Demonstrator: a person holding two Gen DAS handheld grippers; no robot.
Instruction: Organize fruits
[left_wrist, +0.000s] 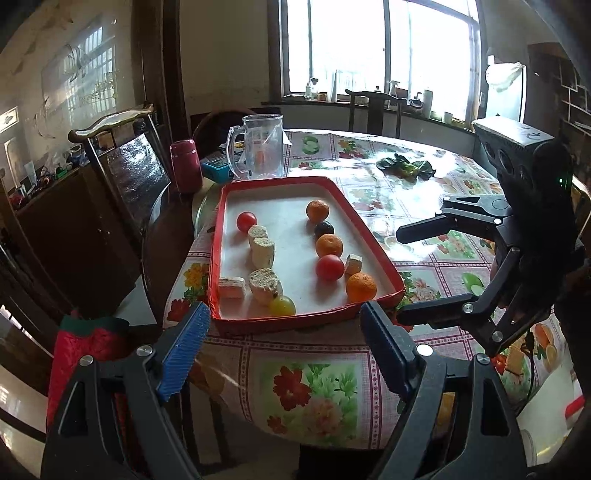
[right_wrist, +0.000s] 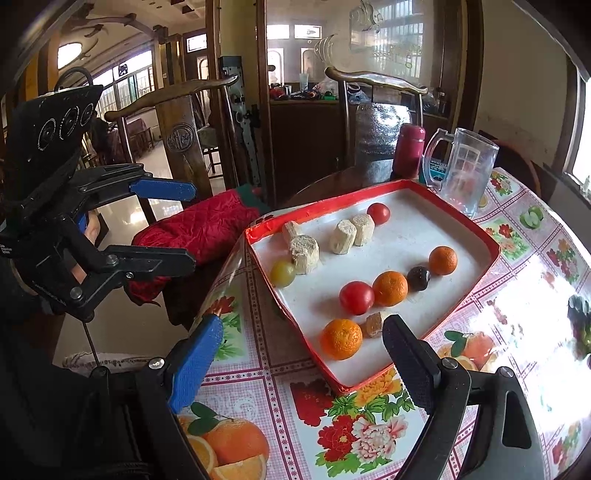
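Observation:
A red-rimmed tray with a white floor sits near the table's edge. It holds three oranges, two red tomatoes, a dark plum-like fruit, a yellow-green fruit and several pale cake pieces. My left gripper hovers open off the table's edge, just short of the tray. My right gripper is open above the tablecloth, beside the tray corner with the nearest orange. Neither holds anything.
A clear plastic jug and a maroon flask stand behind the tray. A dark wooden chair with red quilted cloth is beside the table. Green leafy items lie farther across the floral tablecloth.

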